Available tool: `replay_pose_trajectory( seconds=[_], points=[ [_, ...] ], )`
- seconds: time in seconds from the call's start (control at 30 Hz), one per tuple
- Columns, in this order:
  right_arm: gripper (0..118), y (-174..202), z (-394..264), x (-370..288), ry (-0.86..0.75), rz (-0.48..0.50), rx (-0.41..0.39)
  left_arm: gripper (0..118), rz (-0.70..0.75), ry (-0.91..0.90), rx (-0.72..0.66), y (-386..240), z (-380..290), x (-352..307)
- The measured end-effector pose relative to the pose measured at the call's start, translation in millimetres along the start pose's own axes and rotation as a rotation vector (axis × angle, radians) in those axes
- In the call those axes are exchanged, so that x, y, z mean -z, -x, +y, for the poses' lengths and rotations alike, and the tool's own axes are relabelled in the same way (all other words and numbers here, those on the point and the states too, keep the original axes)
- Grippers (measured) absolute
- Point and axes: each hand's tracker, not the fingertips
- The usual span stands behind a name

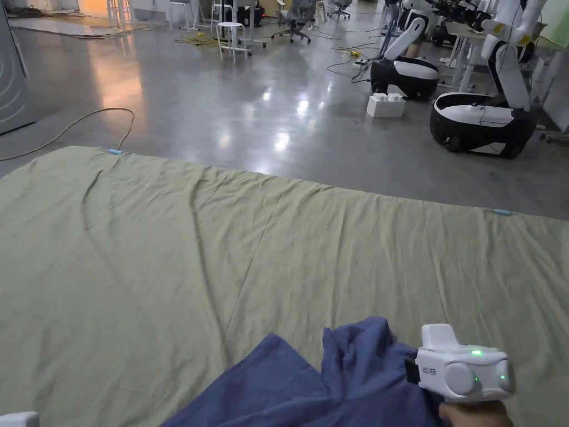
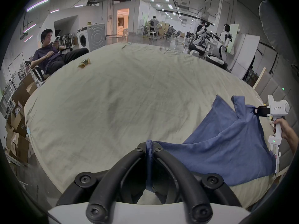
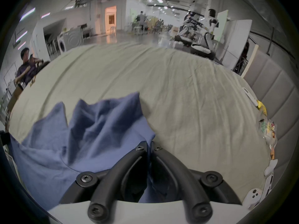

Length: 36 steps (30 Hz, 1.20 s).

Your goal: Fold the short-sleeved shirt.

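Observation:
A blue short-sleeved shirt (image 1: 333, 383) hangs stretched between my two grippers over the near edge of a pale green sheet (image 1: 222, 250). In the left gripper view my left gripper (image 2: 149, 146) is shut on a bunched edge of the shirt (image 2: 226, 146), which spreads away to the right. There the right gripper (image 2: 257, 110), held by a hand, pinches the far corner. In the right gripper view my right gripper (image 3: 149, 146) is shut on the shirt (image 3: 89, 138), whose folds rise in peaks to the left. The right gripper's white body (image 1: 464, 370) shows in the head view.
The sheet (image 2: 129, 98) covers a wide bed with a padded headboard (image 3: 271, 88) on the right. A crumpled wrapper (image 2: 84, 63) lies far left; packets and a white controller (image 3: 252, 196) lie along the right edge. A seated person (image 2: 48, 56) and white robots (image 1: 478, 111) stand beyond.

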Motion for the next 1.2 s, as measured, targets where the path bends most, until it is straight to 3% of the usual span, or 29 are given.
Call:
replay_pose_trajectory(
  seconds=[0.2, 0.4, 0.87, 0.93, 1.0, 1.2],
  points=[
    [4, -27.0, 19.3, -52.8, -0.128, -0.031, 0.019, 6, -0.044, -0.099, 0.010, -10.3, 25.4, -24.0],
    [4, -46.0, 40.2, -149.3, -0.295, -0.093, 0.056, 6, -0.103, -0.224, 0.017, -25.6, 68.1, -48.4],
    [4, -115.0, 100.6, -292.9, -0.596, -0.247, 0.126, 6, -0.197, -0.513, 0.113, -103.8, 218.4, -131.8],
    [4, -121.1, 112.3, -307.3, -0.631, -0.276, 0.126, 6, -0.204, -0.537, 0.122, -112.4, 238.6, -138.8],
    [4, -128.2, 128.0, -318.8, -0.676, -0.310, 0.078, 6, -0.206, -0.556, 0.137, -121.1, 257.5, -147.7],
    [4, -131.1, 162.4, -339.6, -0.705, -0.313, 0.141, 6, -0.190, -0.577, 0.170, -133.8, 310.9, -147.8]
  ],
)
